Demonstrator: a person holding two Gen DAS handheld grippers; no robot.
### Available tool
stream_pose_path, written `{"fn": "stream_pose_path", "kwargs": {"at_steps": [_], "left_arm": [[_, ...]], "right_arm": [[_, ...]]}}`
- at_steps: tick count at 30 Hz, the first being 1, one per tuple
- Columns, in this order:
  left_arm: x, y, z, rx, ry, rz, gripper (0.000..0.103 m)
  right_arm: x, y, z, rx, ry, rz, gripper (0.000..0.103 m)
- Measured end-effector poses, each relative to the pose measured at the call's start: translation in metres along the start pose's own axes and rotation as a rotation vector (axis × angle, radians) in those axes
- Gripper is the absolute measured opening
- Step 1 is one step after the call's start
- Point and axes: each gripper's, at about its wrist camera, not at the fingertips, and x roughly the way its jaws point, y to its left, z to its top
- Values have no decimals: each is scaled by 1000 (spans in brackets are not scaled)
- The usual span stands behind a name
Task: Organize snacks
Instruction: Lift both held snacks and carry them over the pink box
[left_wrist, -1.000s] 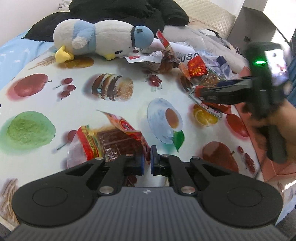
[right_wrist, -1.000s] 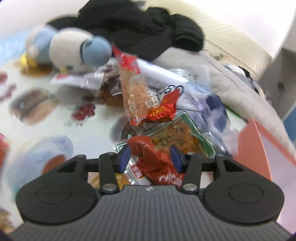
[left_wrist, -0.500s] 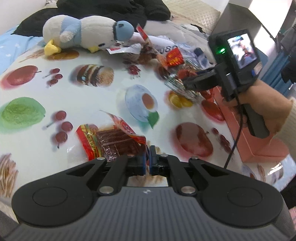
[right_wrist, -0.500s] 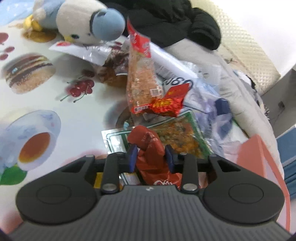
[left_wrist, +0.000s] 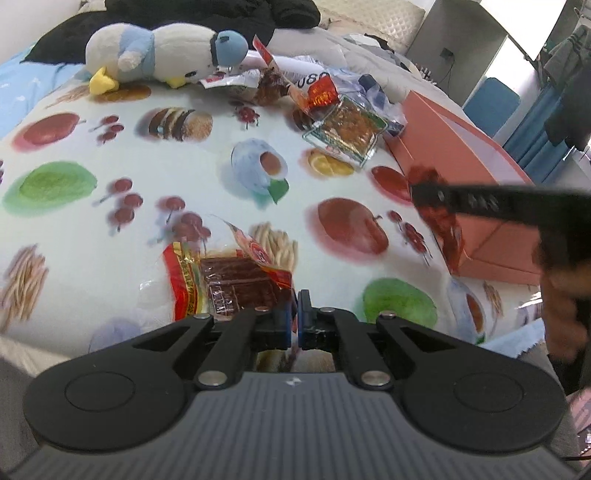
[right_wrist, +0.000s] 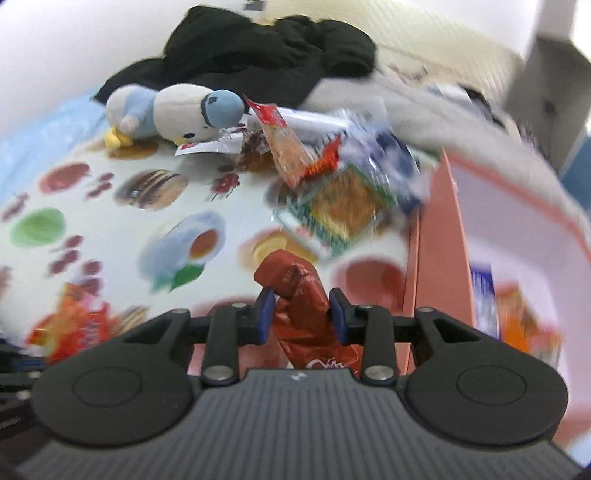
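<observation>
My left gripper (left_wrist: 294, 314) is shut on the corner of a clear snack bag with brown slabs and a red-yellow band (left_wrist: 225, 280), held low over the printed cloth. My right gripper (right_wrist: 301, 314) is shut on a dark red snack packet (right_wrist: 295, 295); it also shows in the left wrist view (left_wrist: 439, 218), dangling beside the pink box (left_wrist: 450, 147). A pile of snack packets (left_wrist: 343, 122) lies at the far side near the box. In the right wrist view the box (right_wrist: 436, 236) holds some packets (right_wrist: 517, 317).
A plush penguin (left_wrist: 162, 55) lies at the far edge, with black clothing (left_wrist: 207, 18) behind it. The fruit-printed cloth (left_wrist: 110, 166) covers the surface. A grey cabinet (left_wrist: 458, 40) stands at the back right.
My right gripper has lifted the red packet off the pile and carried it right and nearer, beside the pink box. My left gripper has drawn back with its bag.
</observation>
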Motion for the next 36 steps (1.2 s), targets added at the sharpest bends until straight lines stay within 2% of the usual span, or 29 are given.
{"fn": "stream_pose_path", "kwargs": {"at_steps": [3, 5, 6, 7, 8, 9, 10, 12, 14, 16, 18, 23, 27, 29, 33, 36], "left_arm": [[-3, 2, -6, -9, 19, -7, 4], [-4, 6, -10, -29, 15, 16, 6], [-5, 8, -10, -49, 20, 41, 15], [-7, 10, -9, -73, 33, 81, 34], [-9, 10, -9, -86, 41, 107, 45], [-15, 10, -9, -87, 27, 122, 64], [-20, 8, -9, -82, 6, 135, 75], [-29, 4, -11, -48, -24, 160, 78], [-29, 1, -11, -23, -23, 176, 78], [-27, -4, -11, 13, -22, 199, 78], [-22, -8, -9, 57, -22, 223, 78], [-3, -25, 1, 225, -16, 254, 78], [12, -35, 9, 383, 3, 285, 78], [20, -37, 11, 451, 17, 306, 85], [34, -32, 14, 528, 42, 319, 95], [49, -26, 14, 556, 90, 353, 96]], "right_arm": [[-16, 5, -19, 16, 19, 41, 36], [-15, 8, -27, 6, 24, 36, 36], [-11, 8, -30, 15, 31, 28, 36], [-6, 6, -33, 30, 39, 26, 36], [0, 4, -35, 45, 52, 33, 36], [7, 2, -38, 51, 77, 46, 37], [12, -1, -39, 64, 98, 55, 37], [16, -10, -42, 115, 93, 90, 35], [16, -16, -43, 147, 88, 126, 41], [11, -21, -45, 165, 52, 157, 69], [5, -25, -49, 166, 17, 182, 76], [-3, -30, -60, 94, -18, 220, 76], [1, -27, -71, 19, -10, 228, 75], [4, -27, -76, 1, 0, 196, 75], [6, -30, -79, 4, -29, 176, 75], [11, -29, -81, -3, -31, 197, 73]]}}
